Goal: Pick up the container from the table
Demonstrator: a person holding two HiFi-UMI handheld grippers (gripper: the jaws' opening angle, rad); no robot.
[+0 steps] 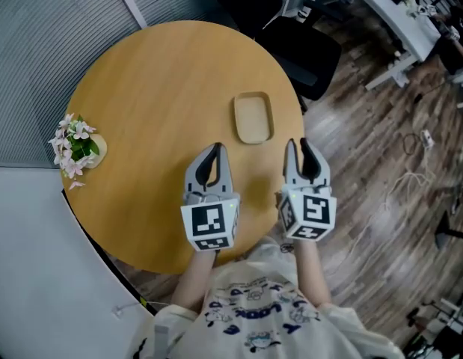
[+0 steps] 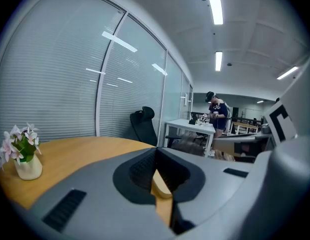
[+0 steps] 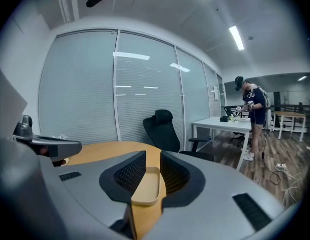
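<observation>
The container [image 1: 253,117] is a shallow tan rectangular tray lying on the round wooden table [image 1: 156,88], toward its far right side. Both grippers hover over the table's near edge, short of the tray and touching nothing. My left gripper [image 1: 215,149] is to the tray's near left, fingertips together, empty; in the left gripper view [image 2: 156,171] only a thin tan wedge shows between its jaws. My right gripper [image 1: 298,144] is to the tray's near right with a narrow gap between its jaws. In the right gripper view [image 3: 148,171] the container [image 3: 147,186] shows through that gap, some way ahead.
A small vase of pink flowers [image 1: 75,146] stands at the table's left edge. A black office chair [image 1: 291,43] sits just beyond the table's far side. A person [image 3: 252,114] stands by a white desk [image 3: 220,124] farther off. Cables lie on the wood floor at right.
</observation>
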